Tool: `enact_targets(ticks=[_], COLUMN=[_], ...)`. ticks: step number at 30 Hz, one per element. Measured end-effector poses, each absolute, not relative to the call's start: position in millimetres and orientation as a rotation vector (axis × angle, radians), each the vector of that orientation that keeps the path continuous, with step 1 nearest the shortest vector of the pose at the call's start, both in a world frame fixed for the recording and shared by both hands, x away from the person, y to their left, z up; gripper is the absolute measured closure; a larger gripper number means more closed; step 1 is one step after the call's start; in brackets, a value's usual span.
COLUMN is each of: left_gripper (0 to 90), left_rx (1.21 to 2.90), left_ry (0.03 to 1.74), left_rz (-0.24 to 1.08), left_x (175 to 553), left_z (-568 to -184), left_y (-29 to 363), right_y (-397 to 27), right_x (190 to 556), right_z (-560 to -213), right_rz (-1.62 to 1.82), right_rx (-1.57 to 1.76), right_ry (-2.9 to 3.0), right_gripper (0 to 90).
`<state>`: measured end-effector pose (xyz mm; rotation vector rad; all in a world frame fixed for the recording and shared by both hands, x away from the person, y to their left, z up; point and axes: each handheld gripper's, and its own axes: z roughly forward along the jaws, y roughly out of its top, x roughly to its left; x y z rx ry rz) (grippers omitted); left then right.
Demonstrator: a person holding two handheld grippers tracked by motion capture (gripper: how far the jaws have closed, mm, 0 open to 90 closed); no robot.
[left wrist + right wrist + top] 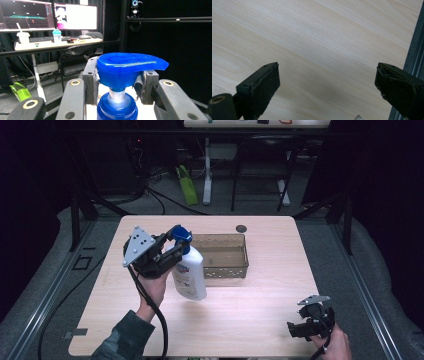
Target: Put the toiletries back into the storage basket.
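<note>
A white pump bottle with a blue pump head and a printed label hangs slightly tilted just left of the bin. My left gripper is shut on the bottle's pump head, and its pads press on both sides under the blue spout. A hand holds this gripper from below. I cannot tell whether the bottle's base touches the table. My right gripper stands open low over the table's near right corner. Nothing is between its fingers, only bare wood.
A clear brownish plastic bin sits at the middle of the light wooden table, right of the bottle. A small dark round spot lies behind the bin. The table's right edge runs close to my right gripper.
</note>
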<state>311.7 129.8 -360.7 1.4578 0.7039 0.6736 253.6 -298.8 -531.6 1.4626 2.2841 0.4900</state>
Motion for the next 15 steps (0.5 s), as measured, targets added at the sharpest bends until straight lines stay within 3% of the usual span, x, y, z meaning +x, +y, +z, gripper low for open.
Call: enact_targets(ticks=[15], left_gripper=[58.8], left_rx=[1.434], left_ry=[0.703], left_rz=[0.694], left_x=[310.3], left_z=[-346.3], left_y=[132.0], right_y=[-298.2], right_x=[253.8], right_z=[-531.8], right_rz=[0.488], right_rx=[1.456], right_ry=[2.292], right_gripper=[5.2])
